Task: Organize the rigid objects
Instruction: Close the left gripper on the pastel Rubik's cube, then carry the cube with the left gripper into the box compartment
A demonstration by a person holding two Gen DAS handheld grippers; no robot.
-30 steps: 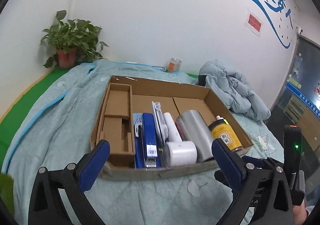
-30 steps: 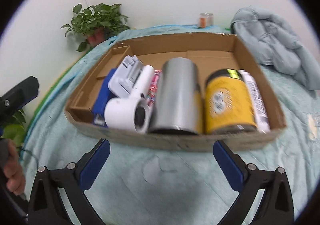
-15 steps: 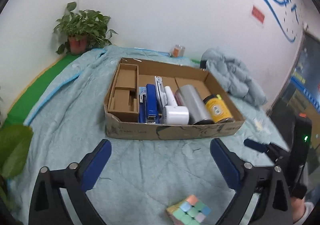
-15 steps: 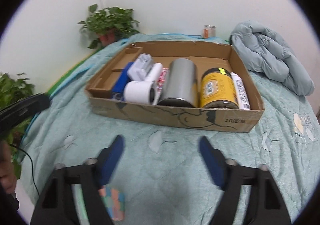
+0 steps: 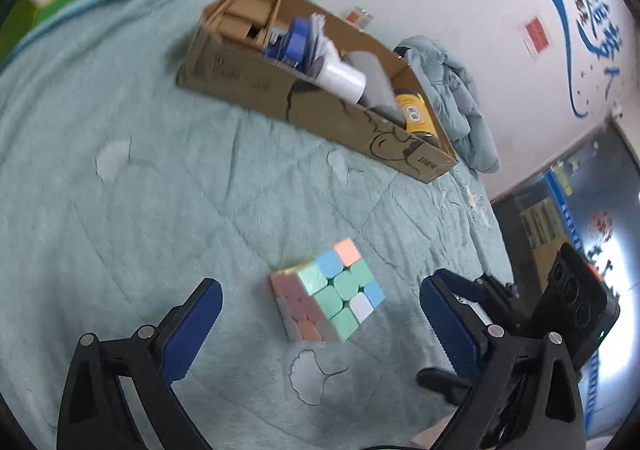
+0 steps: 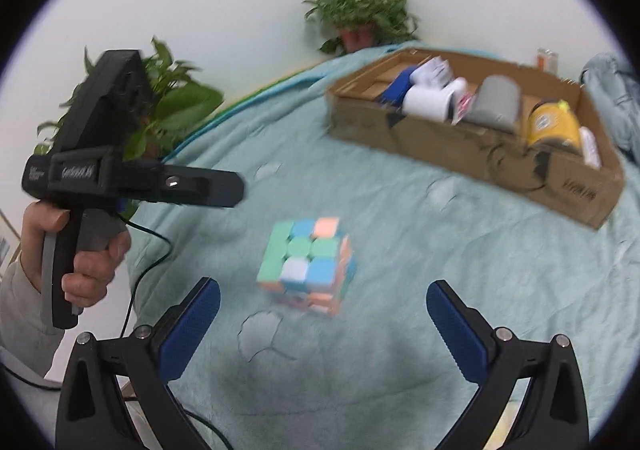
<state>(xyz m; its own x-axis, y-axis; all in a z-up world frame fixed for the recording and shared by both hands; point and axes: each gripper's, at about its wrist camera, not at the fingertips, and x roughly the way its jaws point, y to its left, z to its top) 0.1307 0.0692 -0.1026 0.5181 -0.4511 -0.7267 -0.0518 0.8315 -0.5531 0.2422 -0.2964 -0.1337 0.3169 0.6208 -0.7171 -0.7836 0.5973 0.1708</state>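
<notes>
A pastel puzzle cube (image 5: 328, 290) (image 6: 308, 266) lies on the pale green quilt (image 5: 120, 209), in front of both grippers. My left gripper (image 5: 320, 286) points down at it with jaws wide and closing; the cube sits just beyond the tips, untouched. My right gripper (image 6: 324, 285) faces the same cube from the other side with jaws opening and nothing between the pads. The cardboard box (image 5: 320, 117) (image 6: 460, 145) farther back holds a white roll (image 6: 428, 103), a silver cylinder (image 6: 496, 101), a yellow can (image 6: 554, 123) and a blue stapler (image 5: 298, 37).
A person's hand holds the left gripper's handle (image 6: 80, 250) at the left of the right wrist view. Potted plants (image 6: 360, 17) stand by the wall. A bundled blue-grey jacket (image 5: 452, 89) lies beside the box. A dark doorway (image 5: 560, 209) is at right.
Both grippers drew back from the box and tilted down. The box slid to the top of each view, and the cube came into view ahead of the fingertips.
</notes>
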